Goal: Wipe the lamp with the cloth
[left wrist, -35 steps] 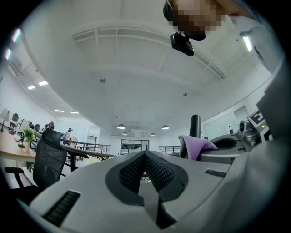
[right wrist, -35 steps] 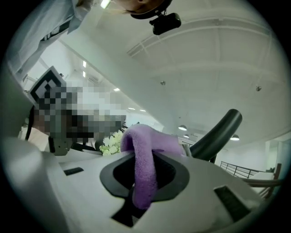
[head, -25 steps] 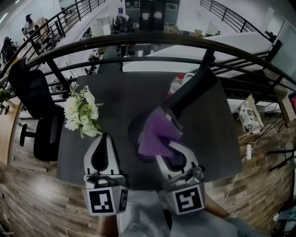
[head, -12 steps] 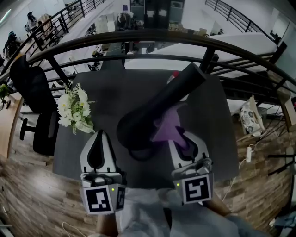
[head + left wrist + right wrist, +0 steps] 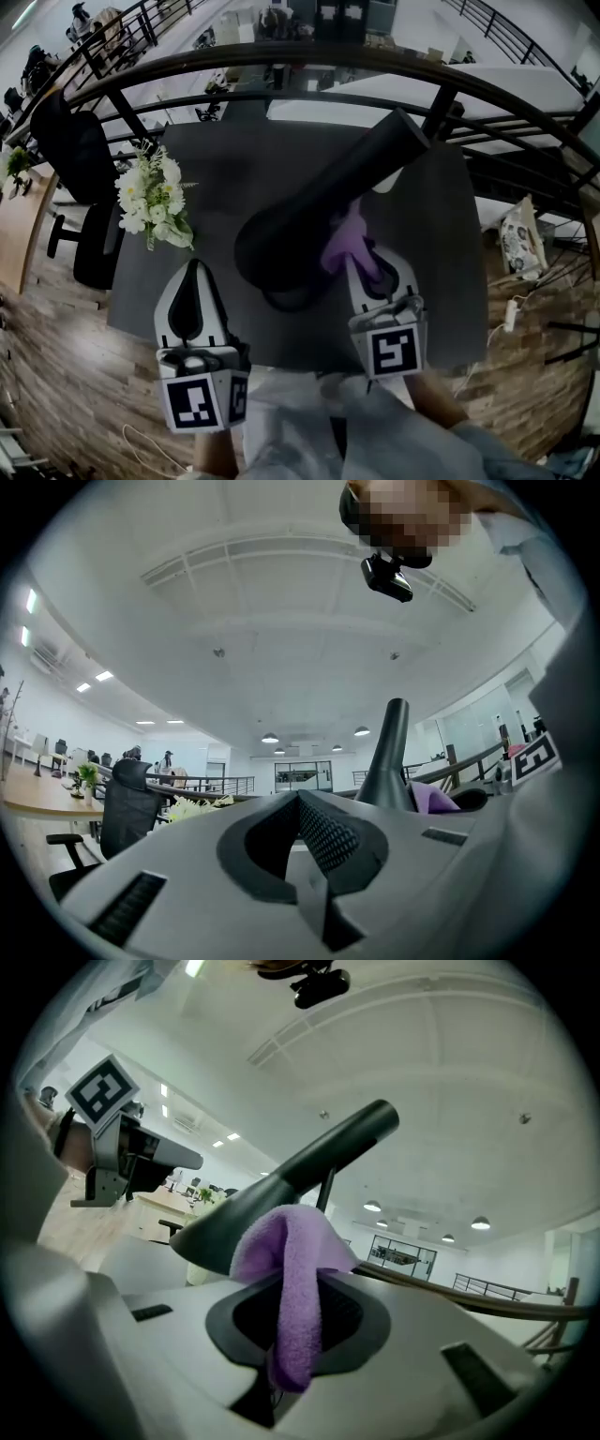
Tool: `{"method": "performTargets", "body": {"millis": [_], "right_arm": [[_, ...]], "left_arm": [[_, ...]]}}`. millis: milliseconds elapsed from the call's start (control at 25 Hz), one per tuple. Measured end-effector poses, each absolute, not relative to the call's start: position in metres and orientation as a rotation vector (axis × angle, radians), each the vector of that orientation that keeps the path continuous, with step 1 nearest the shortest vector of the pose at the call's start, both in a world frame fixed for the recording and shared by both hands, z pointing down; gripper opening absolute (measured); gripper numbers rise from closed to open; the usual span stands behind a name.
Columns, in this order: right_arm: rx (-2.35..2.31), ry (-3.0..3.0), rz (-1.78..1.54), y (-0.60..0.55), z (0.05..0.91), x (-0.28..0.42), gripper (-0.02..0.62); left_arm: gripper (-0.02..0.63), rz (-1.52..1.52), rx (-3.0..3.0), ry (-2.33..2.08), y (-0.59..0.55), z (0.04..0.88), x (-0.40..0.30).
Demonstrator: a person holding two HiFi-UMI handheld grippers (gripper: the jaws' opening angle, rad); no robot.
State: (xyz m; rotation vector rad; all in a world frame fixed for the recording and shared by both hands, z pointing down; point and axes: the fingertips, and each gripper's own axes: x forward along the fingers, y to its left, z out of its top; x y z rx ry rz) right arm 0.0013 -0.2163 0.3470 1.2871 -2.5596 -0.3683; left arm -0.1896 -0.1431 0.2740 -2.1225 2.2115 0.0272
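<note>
A black lamp [image 5: 319, 211] with a long cone-shaped head stands on the dark table [image 5: 234, 159], its head slanting from near centre up to the right. My right gripper [image 5: 367, 265] is shut on a purple cloth [image 5: 347, 246], and the cloth presses against the lamp's underside near its wide end. In the right gripper view the purple cloth [image 5: 292, 1279] hangs between the jaws with the lamp [image 5: 291, 1180] just above. My left gripper [image 5: 192, 292] hovers at the table's near edge, shut and empty, left of the lamp [image 5: 389, 757].
A bunch of white flowers [image 5: 150, 202] lies on the table's left side. A black railing [image 5: 281, 61] curves behind the table. A black office chair [image 5: 70, 159] stands to the left. A white bag [image 5: 516, 244] sits on the wooden floor at right.
The cloth has slid from the top of the lamp's wide end round to its right underside. The lamp head now shows uncovered. The left gripper stayed about where it was.
</note>
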Motion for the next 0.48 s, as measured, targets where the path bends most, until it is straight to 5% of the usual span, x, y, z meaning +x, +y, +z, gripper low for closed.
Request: {"method": "performTargets", "body": {"millis": [480], "right_arm": [[1.181,-2.474,-0.197,-0.207,0.444,-0.006,0.054]], "left_arm": [[0.005,-0.044,-2.083,2.255,-0.132,0.282,-0.203]]}}
